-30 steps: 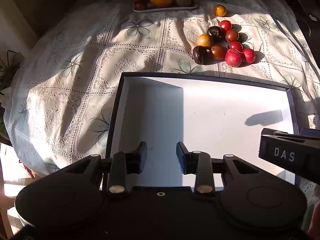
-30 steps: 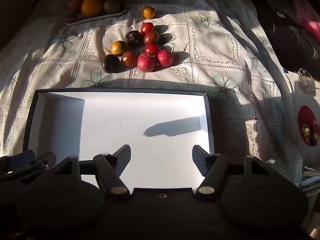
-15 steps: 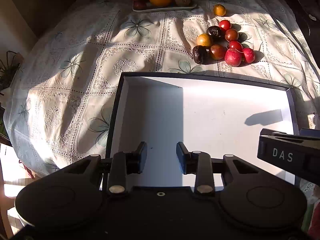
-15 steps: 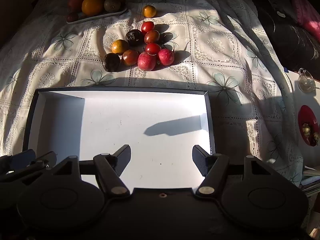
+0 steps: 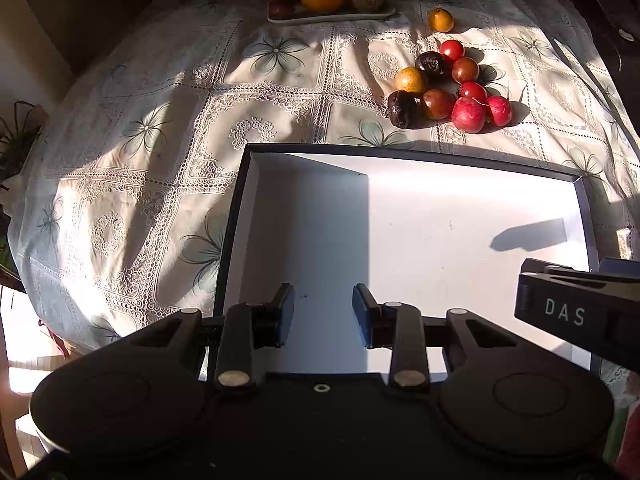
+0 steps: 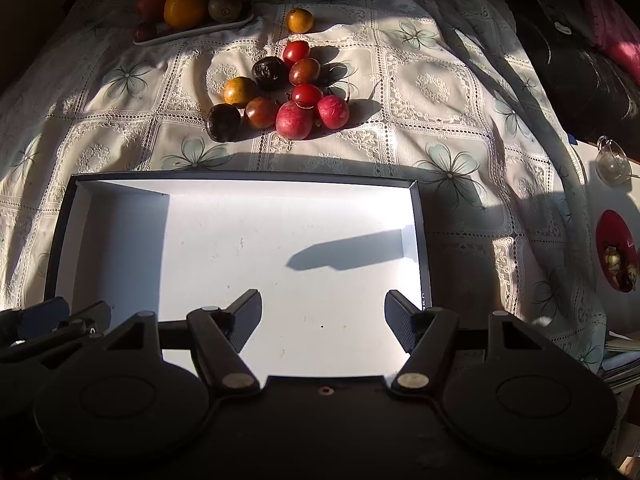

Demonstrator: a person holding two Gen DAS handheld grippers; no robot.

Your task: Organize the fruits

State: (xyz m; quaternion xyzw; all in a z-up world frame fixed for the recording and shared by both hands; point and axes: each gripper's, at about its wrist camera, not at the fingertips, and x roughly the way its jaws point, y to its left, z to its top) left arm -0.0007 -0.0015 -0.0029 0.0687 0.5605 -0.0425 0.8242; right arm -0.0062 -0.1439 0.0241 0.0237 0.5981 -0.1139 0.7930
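Both the left gripper (image 5: 323,310) and the right gripper (image 6: 323,318) hang open and empty over the smooth white rectangular tray (image 6: 424,240); the round glossy fruits (image 6: 280,92) lie clustered beyond its far edge on the lace tablecloth (image 6: 432,92).

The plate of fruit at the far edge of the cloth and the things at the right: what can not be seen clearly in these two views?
- Plate, right wrist view: a dark fruit behind the orange and kiwi is mostly hidden; its kind is unclear.
- Red dish, right wrist view: contents too small to name.
- White box, left wrist view: its near edge is hidden behind the left gripper.
- Right gripper, left wrist view: cut off by the right edge, fingers unseen.
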